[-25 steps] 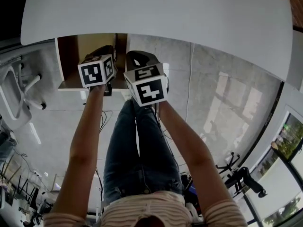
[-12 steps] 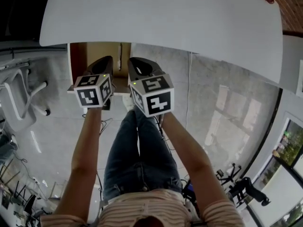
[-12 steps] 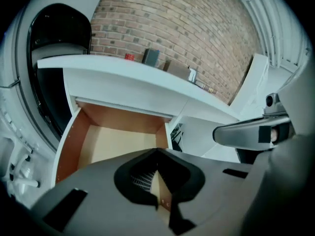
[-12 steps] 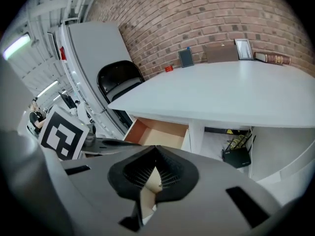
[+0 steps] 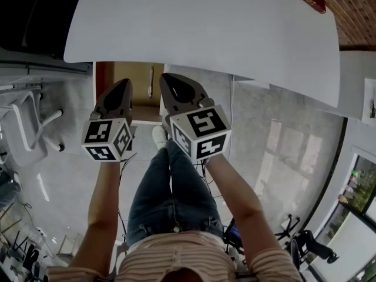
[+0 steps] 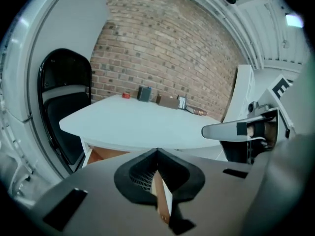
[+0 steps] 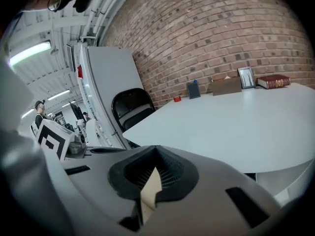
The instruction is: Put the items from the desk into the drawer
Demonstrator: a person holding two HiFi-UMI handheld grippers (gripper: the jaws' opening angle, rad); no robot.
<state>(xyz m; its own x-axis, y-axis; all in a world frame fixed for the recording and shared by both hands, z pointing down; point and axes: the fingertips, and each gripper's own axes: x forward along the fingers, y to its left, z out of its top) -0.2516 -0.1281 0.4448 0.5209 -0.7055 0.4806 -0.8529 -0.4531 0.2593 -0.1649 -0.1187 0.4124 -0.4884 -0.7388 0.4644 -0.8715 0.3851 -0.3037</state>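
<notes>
The drawer (image 5: 133,91) stands pulled out under the near edge of the bench (image 5: 205,22), its brown inside showing just at 12 o'clock from the two gripper tips. That step looks done. The strip of drawer that shows seems bare, though most of it is hidden under the benchtop.

The carrying itself appears not to have begun. The left hand-held gripper (image 6: 157,151) has its jaws pressed together with nothing between them. The right hand-held gripper (image 7: 156,149) is the same, closed tight and empty. Both hang in front of the bench edge, apart from every item.

The items lie in a row along the far rim of the bench, against the brick wall (image 7: 221,28). In the right gripper view they sit between 12 and 2 o'clock: a small red piece (image 7: 176,99), a dark box (image 7: 192,89), a cardboard box (image 7: 225,85), a picture frame (image 7: 245,77) and a red book (image 7: 273,81). All five are left to move, by my judgement.

The benchtop is white, smooth and rounded — otherwise bare. A black chair (image 7: 130,109) stands at its far left end, a white office chair (image 5: 23,131) at 9 o'clock in the head view, on a glossy grey floor (image 5: 276,128).
</notes>
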